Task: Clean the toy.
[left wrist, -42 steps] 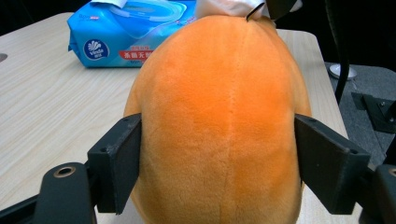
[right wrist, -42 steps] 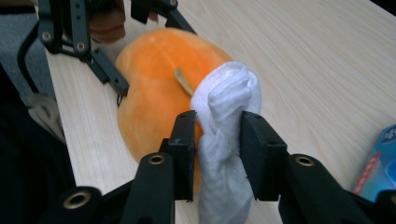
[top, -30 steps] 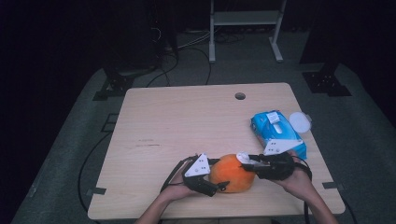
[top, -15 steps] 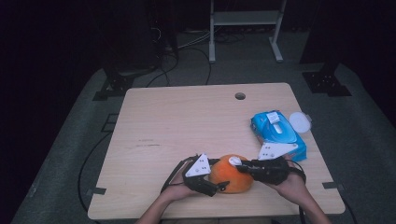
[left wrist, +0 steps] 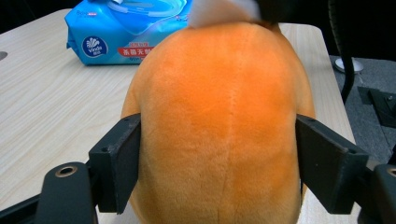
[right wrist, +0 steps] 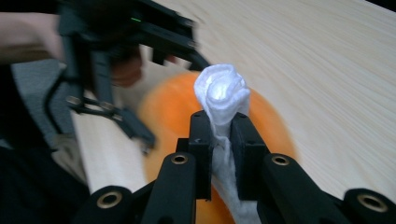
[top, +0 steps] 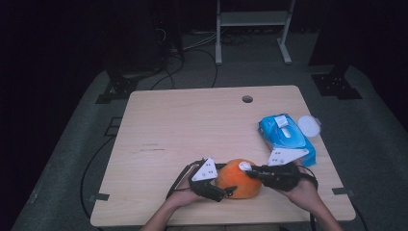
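The right gripper (right wrist: 218,128) has just shut its jaws on a wad of white wipe (right wrist: 222,95), pinched tight where a second ago they stood partly open beside the orange plush toy (top: 239,178). The left gripper (left wrist: 219,163) clamps that toy from both sides at the near edge of the table (top: 192,120), just left of the blue wipes pack (top: 285,137). With the wipe now secured and resting on the toy's top, wiping its surface looks ready to begin.

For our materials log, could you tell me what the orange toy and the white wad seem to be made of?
Orange toy: plush fabric, matte, with short fuzzy nap and a stitched seam. White wad: likely a soft wipe or tissue, crumpled into folds.
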A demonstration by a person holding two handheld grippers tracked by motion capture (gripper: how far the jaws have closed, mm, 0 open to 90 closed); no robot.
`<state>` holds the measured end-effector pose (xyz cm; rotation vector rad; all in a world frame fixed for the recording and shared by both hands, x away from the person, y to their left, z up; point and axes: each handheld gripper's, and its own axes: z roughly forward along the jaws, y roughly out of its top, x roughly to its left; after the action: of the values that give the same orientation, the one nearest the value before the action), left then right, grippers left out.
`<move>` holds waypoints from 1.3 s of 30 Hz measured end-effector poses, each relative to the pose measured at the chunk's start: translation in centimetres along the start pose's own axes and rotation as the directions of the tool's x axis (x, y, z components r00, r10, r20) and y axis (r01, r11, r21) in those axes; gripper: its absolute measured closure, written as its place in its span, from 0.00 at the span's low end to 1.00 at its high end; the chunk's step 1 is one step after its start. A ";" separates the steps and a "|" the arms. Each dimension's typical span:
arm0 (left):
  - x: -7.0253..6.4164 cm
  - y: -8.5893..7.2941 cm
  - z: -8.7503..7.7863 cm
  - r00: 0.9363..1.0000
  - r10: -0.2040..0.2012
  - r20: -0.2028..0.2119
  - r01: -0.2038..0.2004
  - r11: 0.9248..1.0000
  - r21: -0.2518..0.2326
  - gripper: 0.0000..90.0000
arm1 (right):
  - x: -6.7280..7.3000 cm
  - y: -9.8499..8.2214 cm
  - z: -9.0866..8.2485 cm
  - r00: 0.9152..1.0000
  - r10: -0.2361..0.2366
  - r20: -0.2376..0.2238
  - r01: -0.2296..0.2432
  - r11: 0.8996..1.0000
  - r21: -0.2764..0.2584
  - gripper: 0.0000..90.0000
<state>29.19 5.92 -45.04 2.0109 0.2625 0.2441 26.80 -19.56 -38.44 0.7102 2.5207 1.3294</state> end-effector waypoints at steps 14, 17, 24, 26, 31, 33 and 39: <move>0.1 0.1 0.1 1.000 -0.013 -0.004 0.013 1.000 -0.010 0.26 | -0.9 -0.4 -1.1 0.997 -0.011 0.072 0.010 1.000 0.020 0.89; 0.0 0.1 0.1 1.000 -0.008 -0.003 0.008 1.000 -0.008 0.26 | -1.3 -0.5 -1.3 0.995 -0.005 0.097 0.003 1.000 0.026 0.89; 0.1 0.1 0.0 1.000 -0.001 0.003 0.001 1.000 -0.003 0.25 | -2.4 -1.1 -1.7 0.990 0.028 0.142 -0.032 0.999 0.031 0.89; 0.2 0.2 -0.1 1.000 -0.012 0.014 0.011 1.000 0.007 0.23 | -2.4 -1.2 -1.4 0.993 0.029 0.115 -0.035 0.998 0.043 0.89; 0.9 0.8 -0.5 0.994 -0.090 0.061 0.085 0.993 0.078 0.07 | -1.3 -1.1 -0.5 0.999 -0.007 0.038 0.004 0.998 0.055 0.89; 1.0 0.8 -0.4 0.990 -0.122 0.073 0.114 0.988 0.107 0.04 | -1.0 -1.1 -0.4 1.000 -0.010 0.012 0.010 0.998 0.059 0.89; 0.5 1.0 -0.7 0.999 -0.038 -0.002 0.038 0.999 0.028 0.34 | -0.9 -0.9 -0.5 0.998 -0.024 0.057 0.022 0.999 0.044 0.89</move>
<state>29.58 6.21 -43.79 2.0316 0.3057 0.2187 27.07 -20.74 -38.94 0.7154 2.5115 1.2324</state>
